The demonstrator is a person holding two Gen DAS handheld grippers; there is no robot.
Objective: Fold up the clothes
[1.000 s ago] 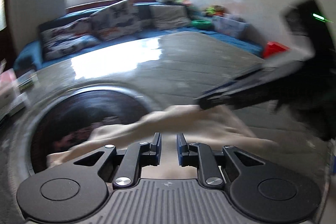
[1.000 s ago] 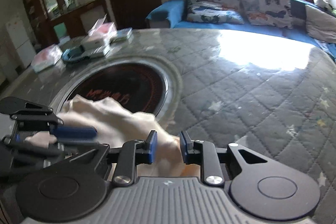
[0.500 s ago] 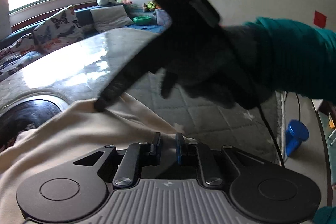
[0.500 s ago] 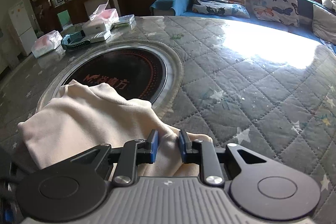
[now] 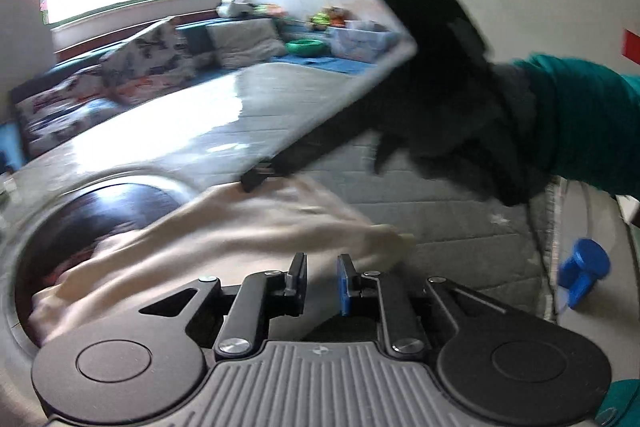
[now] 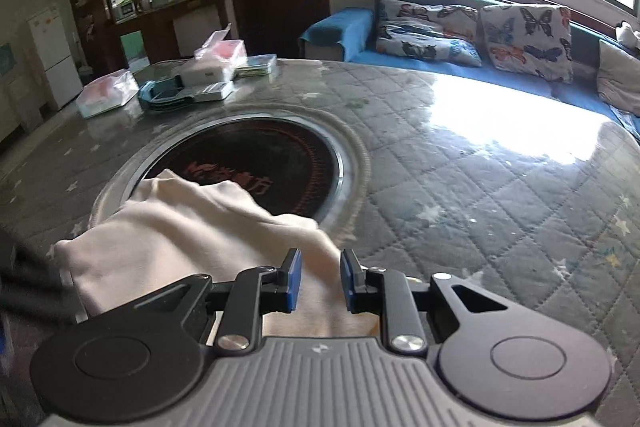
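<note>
A cream garment lies bunched on the quilted round table, partly over the black round plate in the table's middle. My right gripper is shut on a fold of the garment at its near edge. In the left wrist view the garment stretches between both grippers. The right gripper pinches its far edge there, held by a dark-gloved hand with a teal sleeve. My left gripper has cloth between its narrow jaws, which are easing open. The picture is blurred.
Boxes and plastic packs sit at the table's far left side. A blue sofa with butterfly cushions runs along the wall under the window. A blue object stands on the floor past the table's edge.
The left gripper has slid sideways, so the black plate is back in its view and the right gripper sits higher and farther off. The right gripper has stayed put on the cloth.
</note>
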